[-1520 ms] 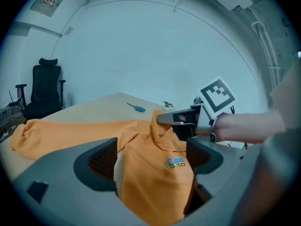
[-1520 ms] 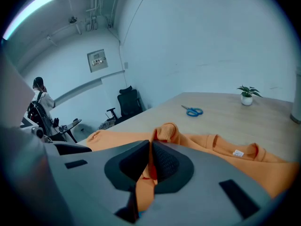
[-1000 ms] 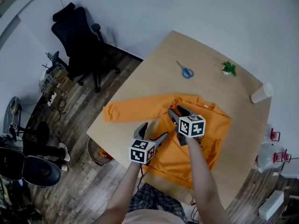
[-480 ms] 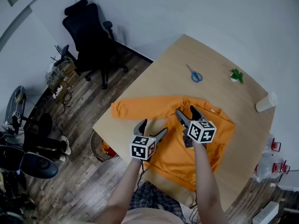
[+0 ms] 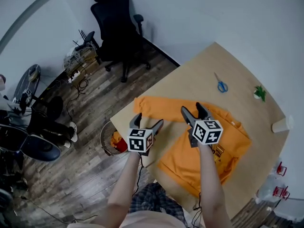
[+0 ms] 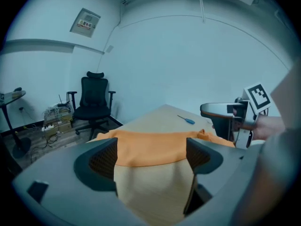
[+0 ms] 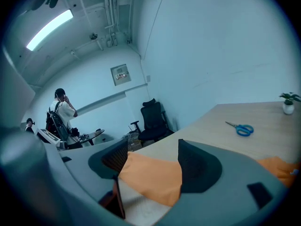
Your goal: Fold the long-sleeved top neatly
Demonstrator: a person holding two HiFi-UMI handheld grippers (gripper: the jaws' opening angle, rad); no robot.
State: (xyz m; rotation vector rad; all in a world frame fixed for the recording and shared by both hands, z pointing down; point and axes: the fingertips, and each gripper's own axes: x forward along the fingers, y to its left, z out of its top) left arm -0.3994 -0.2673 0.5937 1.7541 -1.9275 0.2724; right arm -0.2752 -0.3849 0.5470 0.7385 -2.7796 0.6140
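Over the table (image 5: 199, 82), left tool (image 5: 149, 119) gapes empty, right tool (image 5: 191, 107) too, jaws just narrowing, forearm (image 5: 210, 177) hiding part of the top (image 5: 183, 158).

Cool, even light from a ceiling strip lamp (image 7: 49, 29); fisheye edges darken.

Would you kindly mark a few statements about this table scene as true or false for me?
1. The long-sleeved top is orange. True.
2. The scissors lie on the top. False: they lie on bare table, apart from it.
3. The left tongs grip a sleeve. False: they stand open and hold nothing.
4. A small potted plant stands on the table. True.
5. The office chair is white. False: it is black.
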